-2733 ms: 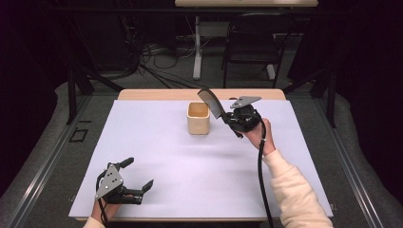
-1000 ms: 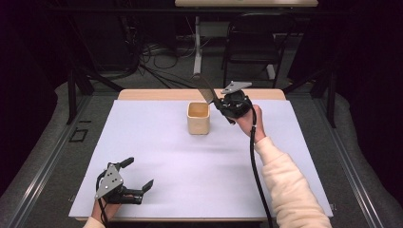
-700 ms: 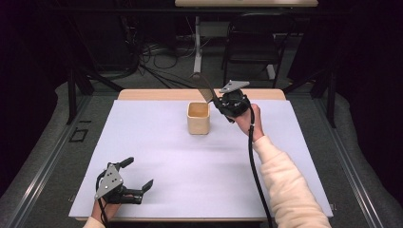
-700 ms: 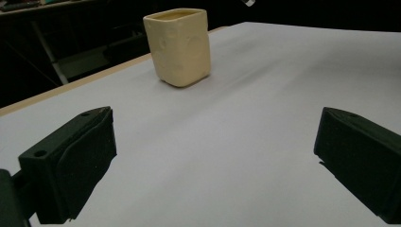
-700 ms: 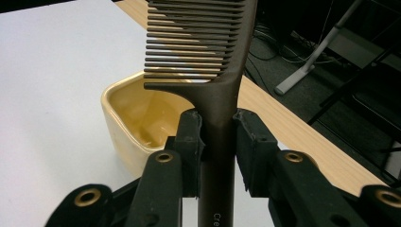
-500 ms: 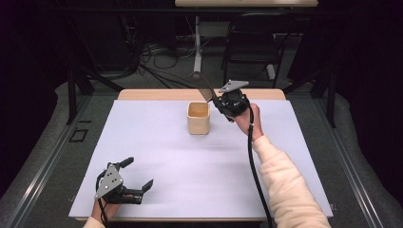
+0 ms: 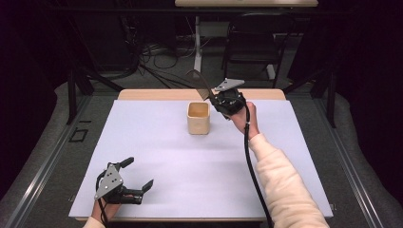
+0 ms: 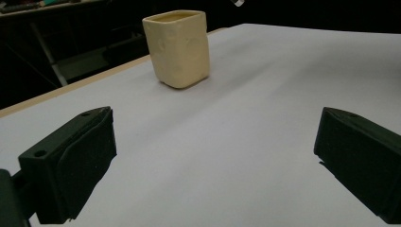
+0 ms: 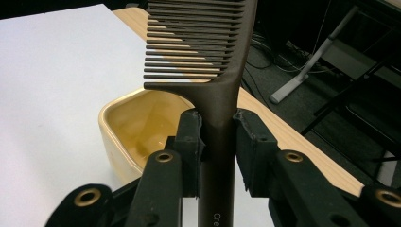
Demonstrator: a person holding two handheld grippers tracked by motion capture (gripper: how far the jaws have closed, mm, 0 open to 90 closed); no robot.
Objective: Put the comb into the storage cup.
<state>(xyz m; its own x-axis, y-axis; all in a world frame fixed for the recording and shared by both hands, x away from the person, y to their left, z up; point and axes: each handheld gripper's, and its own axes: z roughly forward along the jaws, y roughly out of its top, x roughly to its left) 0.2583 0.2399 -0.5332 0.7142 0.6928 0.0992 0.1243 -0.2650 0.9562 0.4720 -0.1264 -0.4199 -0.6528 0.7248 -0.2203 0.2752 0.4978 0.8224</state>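
Note:
A cream square cup stands upright near the far middle of the white table cover. My right gripper is shut on the handle of a dark brown comb, held just right of and above the cup's rim, teeth end up and toward the far side. In the right gripper view the pads clamp the comb above the empty cup. My left gripper rests open at the table's near left corner, nothing between its jaws. The cup stands well ahead of it in the left gripper view.
The wooden table edge runs along the far side behind the cover. Beyond it are a chair, a white table leg and cables on the dark floor. Grey floor strips flank the table on both sides.
My right gripper has carried the comb from beside the cup's right side up and toward the far side, then shifted slightly left over the cup's rim. The left gripper has stayed still.

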